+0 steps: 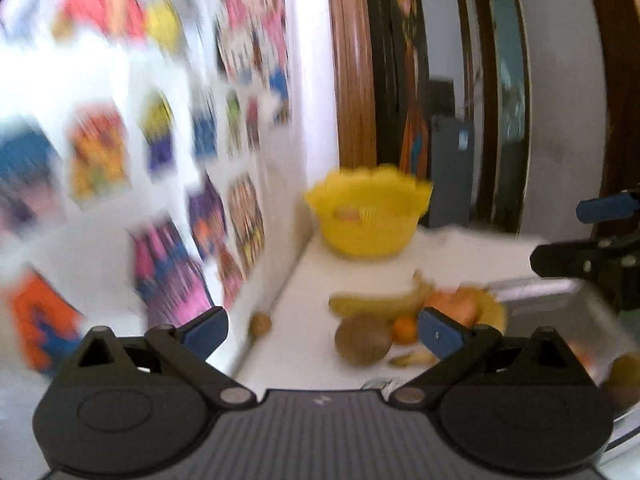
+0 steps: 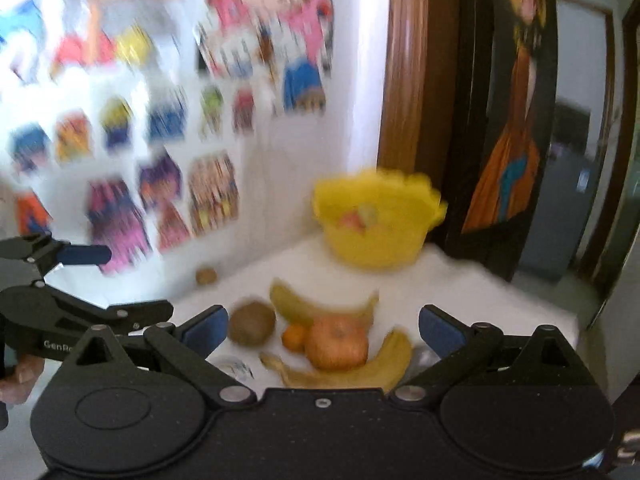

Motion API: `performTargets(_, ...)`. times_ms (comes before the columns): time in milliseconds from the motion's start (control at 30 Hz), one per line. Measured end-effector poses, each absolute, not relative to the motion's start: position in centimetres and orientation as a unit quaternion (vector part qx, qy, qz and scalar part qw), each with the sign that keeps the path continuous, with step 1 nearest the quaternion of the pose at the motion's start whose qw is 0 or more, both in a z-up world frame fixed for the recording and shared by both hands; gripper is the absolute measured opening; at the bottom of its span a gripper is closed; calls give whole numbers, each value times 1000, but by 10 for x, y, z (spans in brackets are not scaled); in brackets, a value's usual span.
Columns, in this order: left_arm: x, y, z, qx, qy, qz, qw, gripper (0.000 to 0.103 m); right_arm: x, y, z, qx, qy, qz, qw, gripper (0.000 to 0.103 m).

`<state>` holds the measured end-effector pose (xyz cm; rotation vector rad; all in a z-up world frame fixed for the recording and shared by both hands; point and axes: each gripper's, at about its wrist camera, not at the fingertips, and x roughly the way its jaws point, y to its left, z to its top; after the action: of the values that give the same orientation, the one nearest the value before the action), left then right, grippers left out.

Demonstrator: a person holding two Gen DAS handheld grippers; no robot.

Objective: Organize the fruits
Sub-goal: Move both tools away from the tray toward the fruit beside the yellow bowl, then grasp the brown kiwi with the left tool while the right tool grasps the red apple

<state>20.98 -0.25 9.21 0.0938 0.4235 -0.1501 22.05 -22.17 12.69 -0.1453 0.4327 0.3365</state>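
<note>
- Two claws hung above the white surface, both with their blue-padded fingers spread wide and nothing between them: the left claw and the right claw.
- Both views were blurred by motion, so fine detail was hard to read.
- At the far end of the surface stood a yellow plastic basket with a scalloped rim, close to the corner by the wall; something reddish and pale lay inside it, too smeared to name.
- Nearer the claws lay a loose cluster of fruit: a round orange fruit with a dimpled top, a small bright orange citrus touching its left side, and a brown fuzzy round fruit just beside that.
- One yellow banana curved behind the cluster, and a second yellow banana curved in front of it.
- A small brown nut-like ball sat apart, near the wall.
- Colourful cartoon stickers covered the white wall to the left.
</note>
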Motion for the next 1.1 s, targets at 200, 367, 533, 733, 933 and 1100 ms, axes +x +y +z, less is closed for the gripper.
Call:
performTargets(200,164,5,171,37,147,-73,986,103,180,-213,230,-65,183,145,970,102)
performTargets(367,156,12,209,38,124,-51,990,103,177,-206,289,-76,177,145,971,102)
performTargets(533,181,15,201,30,134,-38,990,103,201,-214,281,-77,170,167,968,102)
performTargets(733,233,4,154,27,168,-47,984,103,261,-224,204,-97,217,195,952,102)
performTargets(933,284,-17,90,38,209,-72,975,103,321,-237,116,-91,275,209,934,102)
performTargets(1100,318,-25,38,42,253,-80,963,103,351,-234,53,-109,312,223,917,102)
